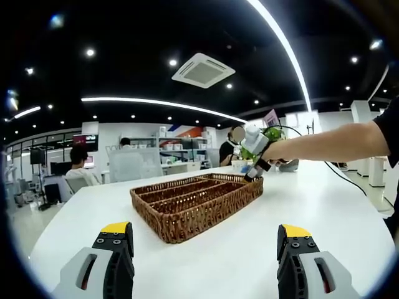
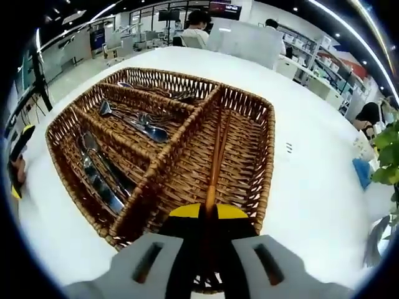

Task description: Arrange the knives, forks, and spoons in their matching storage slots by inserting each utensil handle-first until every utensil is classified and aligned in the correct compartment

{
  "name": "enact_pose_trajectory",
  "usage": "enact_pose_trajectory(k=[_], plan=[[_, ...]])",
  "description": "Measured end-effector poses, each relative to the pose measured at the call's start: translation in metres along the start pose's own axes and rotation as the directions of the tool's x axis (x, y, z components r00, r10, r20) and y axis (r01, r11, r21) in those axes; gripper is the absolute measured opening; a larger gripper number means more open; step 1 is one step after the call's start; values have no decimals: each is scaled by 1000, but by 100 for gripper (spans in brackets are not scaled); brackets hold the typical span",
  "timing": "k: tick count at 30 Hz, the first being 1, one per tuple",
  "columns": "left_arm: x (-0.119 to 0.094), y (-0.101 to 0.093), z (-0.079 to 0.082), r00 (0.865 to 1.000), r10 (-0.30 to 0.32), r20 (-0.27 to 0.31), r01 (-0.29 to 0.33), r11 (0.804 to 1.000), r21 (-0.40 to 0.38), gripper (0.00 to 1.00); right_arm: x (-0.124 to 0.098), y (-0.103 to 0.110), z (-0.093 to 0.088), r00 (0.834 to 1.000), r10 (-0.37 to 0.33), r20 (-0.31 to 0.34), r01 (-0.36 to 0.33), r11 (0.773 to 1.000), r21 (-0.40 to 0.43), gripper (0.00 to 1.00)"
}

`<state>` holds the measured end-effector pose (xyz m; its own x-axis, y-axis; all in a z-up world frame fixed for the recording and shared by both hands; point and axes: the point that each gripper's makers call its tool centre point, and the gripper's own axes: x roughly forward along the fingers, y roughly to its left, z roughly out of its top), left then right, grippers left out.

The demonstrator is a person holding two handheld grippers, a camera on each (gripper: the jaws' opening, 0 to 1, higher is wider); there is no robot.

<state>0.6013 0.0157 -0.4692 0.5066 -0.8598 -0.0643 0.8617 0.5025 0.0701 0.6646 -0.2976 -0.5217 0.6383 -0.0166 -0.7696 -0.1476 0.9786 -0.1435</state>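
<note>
While right tongs (image 2: 209, 210) clamp chopsticks (image 2: 216, 156) over the basket (image 2: 265, 156), no writing reads

Bright, even light falls from ceiling strips (image 1: 283, 43) and spotlights. The white bench (image 1: 249, 243) glares softly. Fisheye bending warps the edges.

Left view low, far; right above basket (image 2: 249, 156).

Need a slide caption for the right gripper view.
Right gripper shut on chopsticks over the wicker cutlery tray; metal utensils fill other compartments.
</note>
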Motion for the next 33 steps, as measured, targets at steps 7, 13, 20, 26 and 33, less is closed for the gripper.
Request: enact_pose_trajectory(k=[7,13,20,26,33], plan=[[0,1,-1,1000,4,-2,-4,1000,2,100,-10,8,7,999,34,35,-34,999,-7,6],[-1,0,-1,1000,5,-5,-5,1000,2,100,-4,14,-3,997,72,1,-72,997,13,7],[-1,0,-3,1000,3,-7,-3,1000,4,100,-5,21,1,994,109,33,-108,994,-8,19],[-1,0,-3,1000,3,-6,-3,1000,1,100,-3,17,16,985,125,122,-114,989,-92,38],[-1,-1,-4,1000,2,-8,-2,1000,3,100,-13,7,27,963,152,224,-137,987,-82,37]])
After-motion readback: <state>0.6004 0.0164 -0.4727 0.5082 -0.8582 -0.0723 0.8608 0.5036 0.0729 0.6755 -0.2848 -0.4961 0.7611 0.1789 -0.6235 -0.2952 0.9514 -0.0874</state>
